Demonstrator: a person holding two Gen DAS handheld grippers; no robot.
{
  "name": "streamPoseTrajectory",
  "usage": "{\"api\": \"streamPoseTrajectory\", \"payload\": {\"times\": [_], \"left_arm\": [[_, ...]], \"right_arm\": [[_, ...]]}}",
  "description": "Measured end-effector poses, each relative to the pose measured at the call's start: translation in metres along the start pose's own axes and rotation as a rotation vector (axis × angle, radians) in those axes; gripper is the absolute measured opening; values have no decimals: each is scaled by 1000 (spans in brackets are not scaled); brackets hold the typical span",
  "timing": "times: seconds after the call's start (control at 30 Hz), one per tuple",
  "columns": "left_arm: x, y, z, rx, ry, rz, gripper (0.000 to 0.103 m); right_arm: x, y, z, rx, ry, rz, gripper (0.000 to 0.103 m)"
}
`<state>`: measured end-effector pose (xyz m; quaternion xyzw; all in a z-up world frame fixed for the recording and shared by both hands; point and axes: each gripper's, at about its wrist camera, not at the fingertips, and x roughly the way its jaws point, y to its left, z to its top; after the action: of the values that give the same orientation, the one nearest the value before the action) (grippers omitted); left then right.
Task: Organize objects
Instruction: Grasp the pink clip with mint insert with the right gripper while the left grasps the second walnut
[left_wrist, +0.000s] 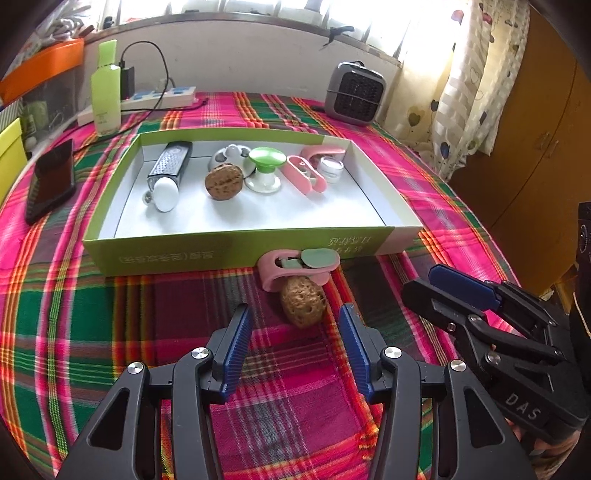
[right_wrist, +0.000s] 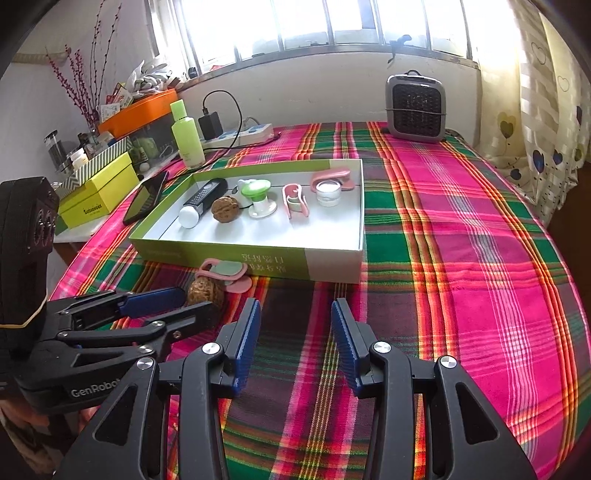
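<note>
Walnut (left_wrist: 303, 302) on cloth, ungrasped | left hand-held gripper (left_wrist: 295, 325) spread | right hand-held gripper (right_wrist: 295, 321) spread

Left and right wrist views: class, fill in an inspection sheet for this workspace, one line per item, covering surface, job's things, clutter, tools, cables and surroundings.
Surface: plaid tablecloth, lying flat.
Job's things: box holds a walnut, remote, green knob, pink clip and small jar; a second walnut and second pink clip lie outside, touching each other, the clip against the box's front wall.
Clutter: green bottle, phone, yellow box.
Tools: left tool open, the outside walnut just ahead; right tool open, empty.
Cables: black charger cord in power strip.
Surroundings: heater, window, curtain.
</note>
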<state>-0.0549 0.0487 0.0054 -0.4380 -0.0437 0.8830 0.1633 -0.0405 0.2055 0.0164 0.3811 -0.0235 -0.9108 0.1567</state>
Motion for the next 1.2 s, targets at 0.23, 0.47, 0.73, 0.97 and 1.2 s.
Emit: {"api": "streamPoseTrajectory", "payload": {"times": [0.23, 0.47, 0.73, 0.97, 1.2], "left_arm": [[4, -3, 4, 3, -7, 25, 48], [5, -3, 4, -4, -10, 29, 46], [3, 4, 4, -23, -18, 47, 31], [2, 8, 2, -36, -20, 40, 27], [-4, 16, -2, -48, -23, 42, 27]], "right_arm": [[2, -2, -1, 10, 10, 12, 41], [2, -2, -1, 12, 15, 20, 41], [3, -2, -2, 14, 21, 22, 41], [5, 0, -2, 7, 26, 16, 41], [9, 6, 1, -13, 41, 40, 41]]}}
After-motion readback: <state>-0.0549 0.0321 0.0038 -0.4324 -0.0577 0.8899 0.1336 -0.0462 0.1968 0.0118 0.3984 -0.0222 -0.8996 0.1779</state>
